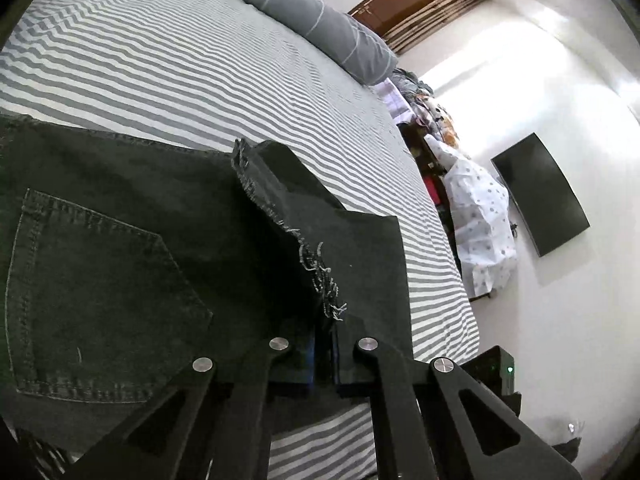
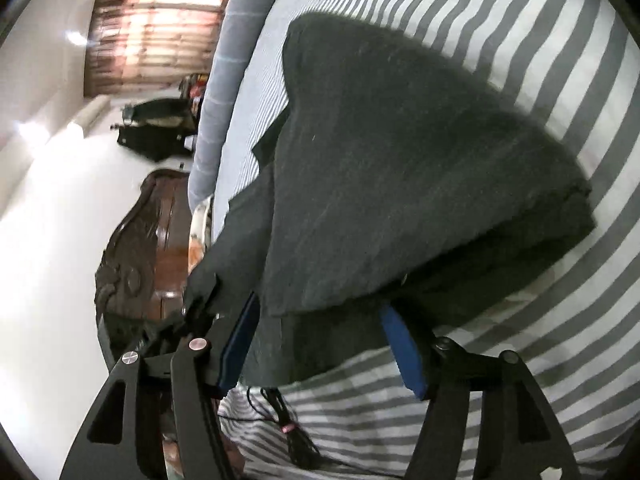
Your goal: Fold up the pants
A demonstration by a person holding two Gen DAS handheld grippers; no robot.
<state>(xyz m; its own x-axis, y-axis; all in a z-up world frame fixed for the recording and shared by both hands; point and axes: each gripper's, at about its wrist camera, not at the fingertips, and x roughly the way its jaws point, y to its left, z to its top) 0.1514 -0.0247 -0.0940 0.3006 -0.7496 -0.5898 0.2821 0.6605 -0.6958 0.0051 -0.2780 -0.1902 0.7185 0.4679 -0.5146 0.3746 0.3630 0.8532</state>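
Black jeans (image 1: pixel 120 240) on striped bed (image 1: pixel 200 60): left gripper (image 1: pixel 322 344) pinching frayed hem (image 1: pixel 316 268). Right gripper (image 2: pixel 320 344) spread (denim between, unpressed). Keep hem taut, edges aligned.

left gripper (image 1: pixel 323 354): clamped closed | right gripper (image 2: pixel 320 344): jaws apart

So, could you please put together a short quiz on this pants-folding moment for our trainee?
1. True or false: the left gripper is shut on the frayed hem of the black jeans.
2. What pattern is the bedsheet? A) dotted B) striped C) plain
3. In the right wrist view, are the blue pads of the right gripper pressed together or apart?

Key: 1 true; 2 B; 3 apart, with dark fabric between them.
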